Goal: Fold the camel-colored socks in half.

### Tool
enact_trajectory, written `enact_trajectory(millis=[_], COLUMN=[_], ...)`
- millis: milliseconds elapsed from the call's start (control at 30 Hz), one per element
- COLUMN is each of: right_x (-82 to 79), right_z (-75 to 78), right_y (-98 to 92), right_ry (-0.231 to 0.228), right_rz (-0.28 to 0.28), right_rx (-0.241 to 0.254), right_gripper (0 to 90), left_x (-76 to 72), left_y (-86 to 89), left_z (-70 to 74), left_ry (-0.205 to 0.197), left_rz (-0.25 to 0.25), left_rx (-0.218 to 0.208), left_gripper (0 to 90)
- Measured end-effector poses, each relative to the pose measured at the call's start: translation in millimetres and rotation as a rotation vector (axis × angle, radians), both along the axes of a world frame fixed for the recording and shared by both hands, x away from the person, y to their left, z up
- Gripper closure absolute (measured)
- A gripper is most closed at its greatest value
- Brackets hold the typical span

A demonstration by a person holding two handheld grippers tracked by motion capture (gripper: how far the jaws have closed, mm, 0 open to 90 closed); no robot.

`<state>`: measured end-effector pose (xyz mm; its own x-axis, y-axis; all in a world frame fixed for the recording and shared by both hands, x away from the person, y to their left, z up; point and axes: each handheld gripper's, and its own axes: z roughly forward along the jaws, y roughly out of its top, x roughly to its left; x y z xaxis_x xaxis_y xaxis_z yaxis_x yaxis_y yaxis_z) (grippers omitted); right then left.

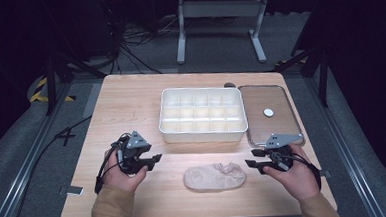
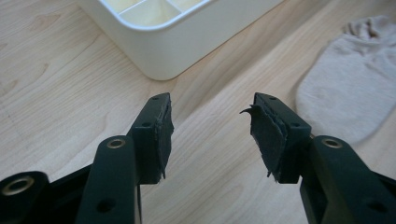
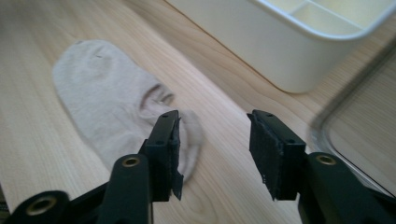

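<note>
A beige sock (image 1: 214, 176) lies flat near the table's front edge, between my two hands. My left gripper (image 1: 155, 160) hovers to the sock's left, open, nothing between its jaws (image 2: 212, 126); the sock (image 2: 348, 84) shows at the right of the left gripper view. My right gripper (image 1: 250, 164) is at the sock's right end, open and empty (image 3: 214, 140), its jaws pointing at the sock's opening (image 3: 116, 102). A white divided box (image 1: 202, 114) stands behind the sock.
A clear lid (image 1: 268, 109) with a white knob lies flat to the right of the box, close to my right hand. The box's corner (image 2: 163, 51) is just beyond the left jaws. A table frame stands on the floor beyond the table.
</note>
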<state>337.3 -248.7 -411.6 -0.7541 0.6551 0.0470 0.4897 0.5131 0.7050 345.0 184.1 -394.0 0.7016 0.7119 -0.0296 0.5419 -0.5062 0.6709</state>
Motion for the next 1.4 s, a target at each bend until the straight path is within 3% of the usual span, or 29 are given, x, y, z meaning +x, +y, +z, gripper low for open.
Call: enact_trajectory(millis=[67,267,500,633,833,867,967,1067,1167,1267,1300,1333,1400], right_x=[3.0,1.8,1.4,0.8,1.9,1.9,2.6,3.1,3.6,3.9,3.9,2.8,2.2], right_z=[6.4,11.4,7.3,4.1,2.0,2.5,2.9,2.7,2.0,1.4,1.4,1.8,2.1], right_y=[-2.7,-1.1,0.7,1.1,-2.2,-1.3,2.6,6.3,8.6,9.9,9.9,11.1,11.8], right_ry=[-0.005,-0.008,0.014,0.041,0.100,0.100,0.102,0.107,0.112,0.110,0.110,0.111,0.111], right_rz=[-0.036,-0.028,-0.018,-0.005,-0.034,-0.032,-0.026,-0.013,-0.005,-0.004,-0.004,-0.004,-0.002], right_rx=[-0.039,-0.024,-0.006,0.021,0.054,0.060,0.057,0.058,0.063,0.067,0.067,0.072,0.076], right_gripper=[57.9,59.9,60.3,64.4,69.4,69.3,68.9,68.9,68.5,67.6,67.6,67.1,66.5], left_x=[1.9,-0.7,-4.5,-4.4,-2.0,1.6,6.1,6.0,5.2,3.0,3.0,1.9,0.0], left_y=[3.0,6.2,-3.3,-10.7,-20.0,-25.2,-43.6,-53.4,-54.2,-56.5,-56.5,-58.6,-63.5], left_z=[7.9,14.7,17.7,26.8,35.0,34.1,30.0,22.6,20.1,18.9,18.9,18.7,18.6], left_ry=[0.003,0.009,0.046,0.129,0.181,0.207,0.233,0.250,0.255,0.247,0.247,0.249,0.246], left_rz=[0.014,0.022,-0.039,-0.004,-0.023,-0.016,-0.027,-0.035,-0.023,-0.054,-0.054,-0.065,-0.091], left_rx=[0.031,0.034,0.039,0.046,0.038,0.043,0.129,0.154,0.132,0.076,0.076,0.044,0.041], left_gripper=[48.8,47.4,47.1,50.1,51.0,52.1,51.6,51.6,51.9,52.0,52.1,52.4,52.5])
